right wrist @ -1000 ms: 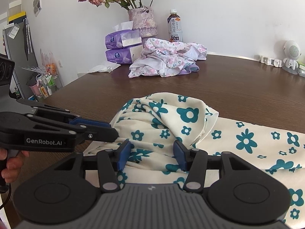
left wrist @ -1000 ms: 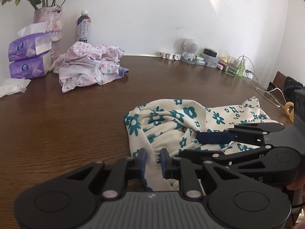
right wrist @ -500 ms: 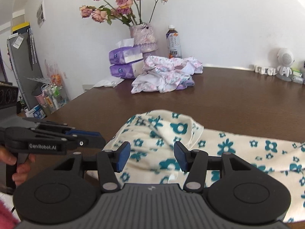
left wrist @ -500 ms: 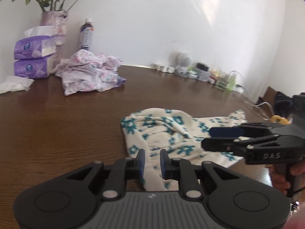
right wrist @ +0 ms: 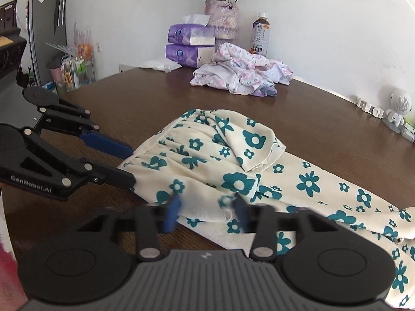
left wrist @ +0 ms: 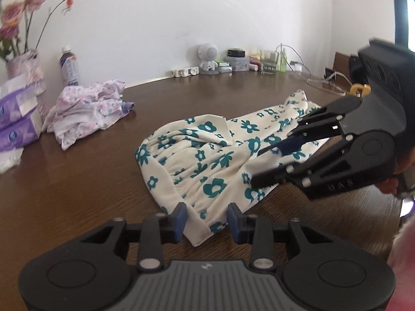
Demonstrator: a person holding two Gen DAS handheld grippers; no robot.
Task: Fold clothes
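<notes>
Brown wood table (left wrist: 77, 181) against a white wall, clutter along the far edge: vase, tissue packs, bottle, small gadgets.

Task item: cream garment w/ teal flowers (left wrist: 207, 160), lying on the table, partly bunched. One flap is doubled over on top at the far end, the rest trails off as a long strip. Second garment, pink floral pile (right wrist: 238, 75), sits crumpled well beyond both jaws near the tissue packs, touching neither tool.

Left gripper (left wrist: 206, 219): jaws apart, moderate gap, nothing clamped. Near corner of the teal cloth lies right between and just ahead of the pads, roughly at table level.

Right gripper (right wrist: 206, 213): jaws also apart, pads motion-blurred, cloth edge in the gap but not pinched as far as I can tell. In the left view it hangs over the cloth's right part, tips pointing at it.

Key geometry: garment's long axis runs from in front of the left jaws out past the right jaws, so each tool fronts one part of the near edge. Left is nearer the bunched end corner, right nearer the long strip.

Judgement: scene fits either a mid-fold regrasp or a release after laying a flap. Can't settle which.

Risk, if a grab follows: thin fabric, pads may catch one layer only.
</notes>
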